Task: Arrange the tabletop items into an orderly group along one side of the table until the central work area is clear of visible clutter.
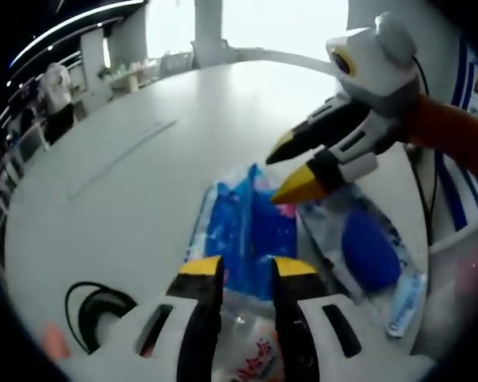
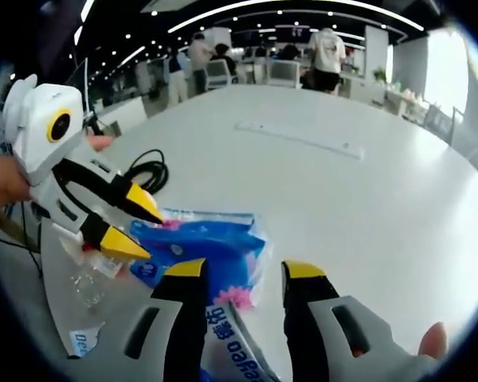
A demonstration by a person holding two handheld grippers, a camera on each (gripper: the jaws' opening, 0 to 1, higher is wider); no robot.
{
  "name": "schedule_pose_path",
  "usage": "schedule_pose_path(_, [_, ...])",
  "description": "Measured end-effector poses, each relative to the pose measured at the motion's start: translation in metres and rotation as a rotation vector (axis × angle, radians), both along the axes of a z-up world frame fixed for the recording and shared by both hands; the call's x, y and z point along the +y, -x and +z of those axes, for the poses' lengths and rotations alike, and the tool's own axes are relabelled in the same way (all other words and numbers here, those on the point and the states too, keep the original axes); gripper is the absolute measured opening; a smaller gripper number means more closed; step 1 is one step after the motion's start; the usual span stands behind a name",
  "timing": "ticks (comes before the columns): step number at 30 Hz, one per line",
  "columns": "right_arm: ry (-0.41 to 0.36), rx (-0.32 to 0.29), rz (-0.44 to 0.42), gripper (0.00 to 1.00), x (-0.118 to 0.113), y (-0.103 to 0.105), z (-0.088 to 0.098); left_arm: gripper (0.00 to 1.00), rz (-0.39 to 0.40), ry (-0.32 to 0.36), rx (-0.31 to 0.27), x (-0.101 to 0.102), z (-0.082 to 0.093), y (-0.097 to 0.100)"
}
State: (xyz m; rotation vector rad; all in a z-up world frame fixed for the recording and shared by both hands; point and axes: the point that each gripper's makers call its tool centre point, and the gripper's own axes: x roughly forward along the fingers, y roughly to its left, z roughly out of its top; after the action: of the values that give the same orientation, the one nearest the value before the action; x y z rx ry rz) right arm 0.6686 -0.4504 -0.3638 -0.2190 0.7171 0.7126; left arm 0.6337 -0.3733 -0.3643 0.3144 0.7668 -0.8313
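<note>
Barely begun: the blue tissue pack (image 1: pixel 251 231) and clear sachet (image 1: pixel 370 255) sit mid-tabletop (image 1: pixel 143 159), black cable (image 2: pixel 147 171) near. Left claw (image 1: pixel 247 270) pinches the pack's wrapper; right claw (image 2: pixel 243 278) hovers spread above it

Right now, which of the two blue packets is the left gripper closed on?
The left gripper pinches the larger bright-blue crinkled packet with pink trim. The other, a clear packet with a dark blue oval, lies beside it untouched.
</note>
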Motion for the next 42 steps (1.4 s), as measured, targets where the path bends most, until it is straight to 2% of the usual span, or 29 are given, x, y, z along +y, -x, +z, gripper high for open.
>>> schedule_pose_path(12, [0.002, 0.029, 0.012, 0.30, 0.006, 0.000, -0.007, 0.13, -0.009, -0.033, 0.014, 0.002, -0.005, 0.000])
schedule_pose_path(24, [0.013, 0.052, -0.009, 0.17, -0.001, -0.002, -0.013, 0.07, -0.024, -0.042, 0.017, -0.001, -0.007, -0.003])
schedule_pose_path(31, [0.015, 0.044, -0.011, 0.06, -0.004, -0.004, -0.013, 0.05, -0.025, -0.049, 0.016, -0.001, -0.007, -0.007])
schedule_pose_path(42, [-0.019, 0.021, -0.041, 0.03, -0.009, -0.007, 0.000, 0.00, -0.032, -0.055, -0.002, -0.003, 0.001, -0.011])
